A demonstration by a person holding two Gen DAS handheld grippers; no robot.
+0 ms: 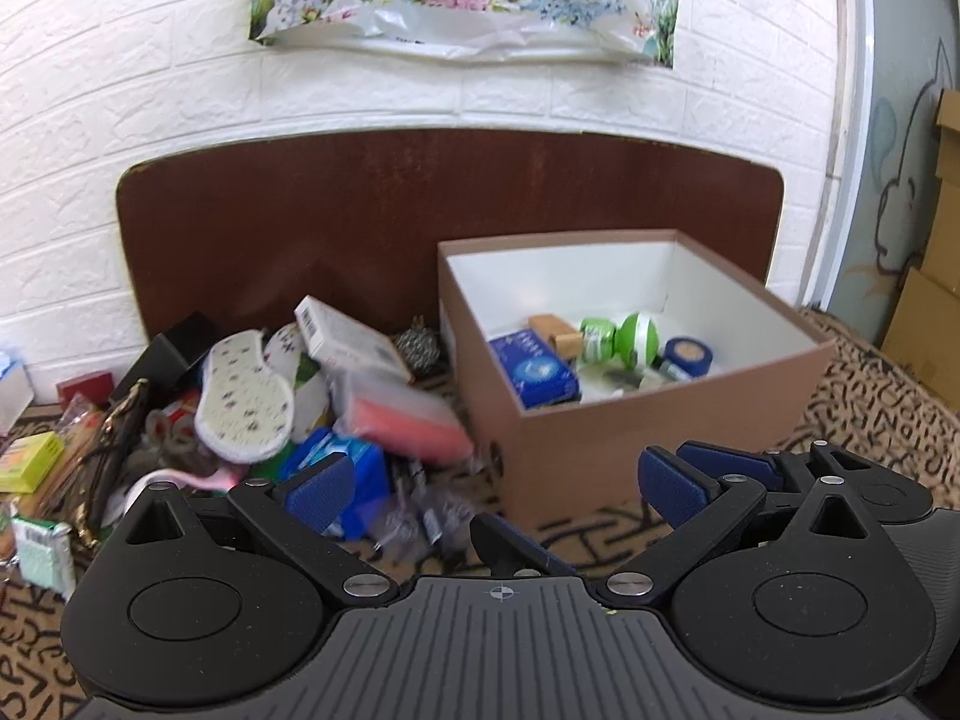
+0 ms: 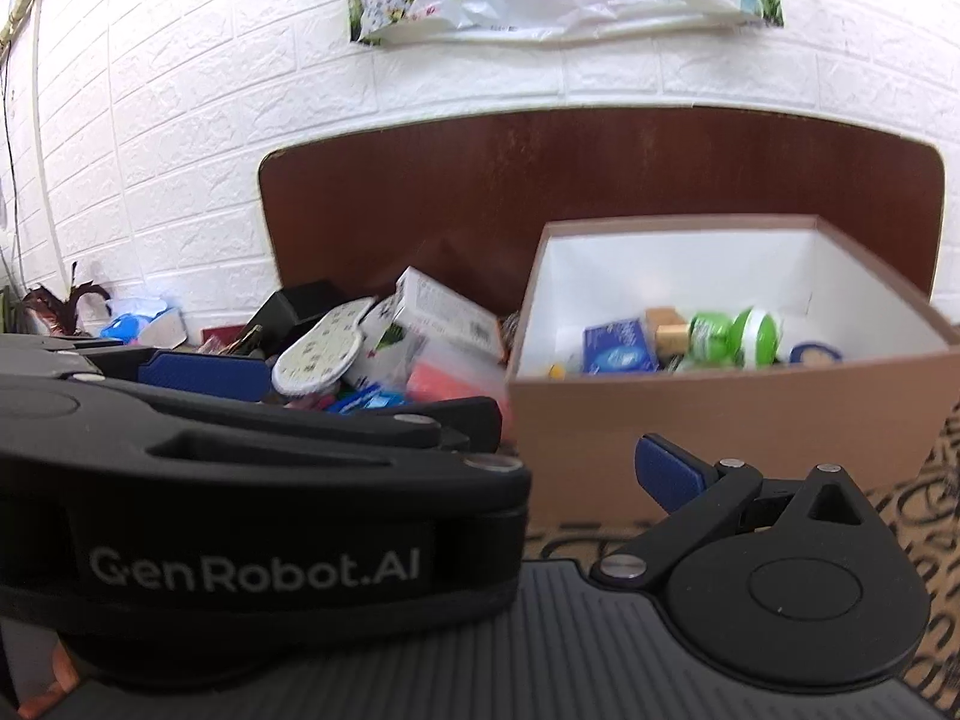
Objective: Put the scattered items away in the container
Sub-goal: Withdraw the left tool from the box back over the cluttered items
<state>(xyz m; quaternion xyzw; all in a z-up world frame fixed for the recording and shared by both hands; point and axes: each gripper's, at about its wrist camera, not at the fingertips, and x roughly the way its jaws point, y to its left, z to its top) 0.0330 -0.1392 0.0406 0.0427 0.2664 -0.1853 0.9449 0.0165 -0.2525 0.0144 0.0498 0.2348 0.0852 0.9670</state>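
The brown box (image 1: 630, 420) is sitting on the patterned cloth (image 1: 870, 396) against a dark wooden board (image 1: 420, 210), already holding a blue packet (image 1: 537, 372) and a green jar (image 1: 639, 339), while the scattered pile (image 1: 288, 396), with a white insole (image 1: 243, 402) and a pink packet (image 1: 408, 420), is lying just beside its left wall. The left tool (image 1: 498, 483) is hovering low and level before the box, fingers spread wide with nothing between them. The right tool (image 2: 456, 462) is sitting close beside it, gaping open and empty, largely blocked in its own view by the left tool's body.
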